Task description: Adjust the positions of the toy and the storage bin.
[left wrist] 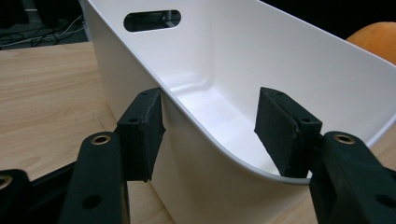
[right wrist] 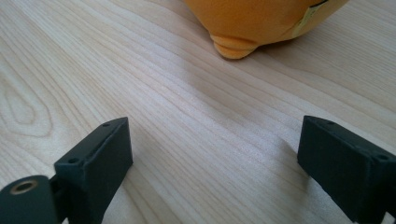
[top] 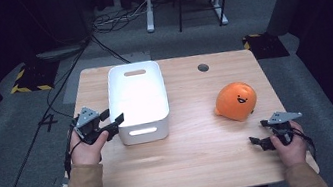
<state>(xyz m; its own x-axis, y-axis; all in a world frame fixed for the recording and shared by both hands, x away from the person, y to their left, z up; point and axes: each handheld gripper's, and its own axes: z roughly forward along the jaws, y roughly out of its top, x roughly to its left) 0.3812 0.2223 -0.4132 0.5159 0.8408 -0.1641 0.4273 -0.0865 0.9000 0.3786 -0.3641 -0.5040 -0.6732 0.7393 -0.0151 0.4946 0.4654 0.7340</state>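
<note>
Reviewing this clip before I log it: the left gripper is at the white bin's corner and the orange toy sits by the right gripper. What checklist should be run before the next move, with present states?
1. Left gripper straddles the rim of the white bin, one jaw outside, one inside: ok.
2. Pads pressing the bin wall: not ok; the inside pad stands apart from the wall, so no grip yet.
3. Bin interior free for loading: ok.
4. Right gripper open with bare table between its jaws: ok.
5. Orange plush toy lies ahead of the right gripper, untouched: ok.
6. Bin sits flat on the table: cannot tell.
</note>
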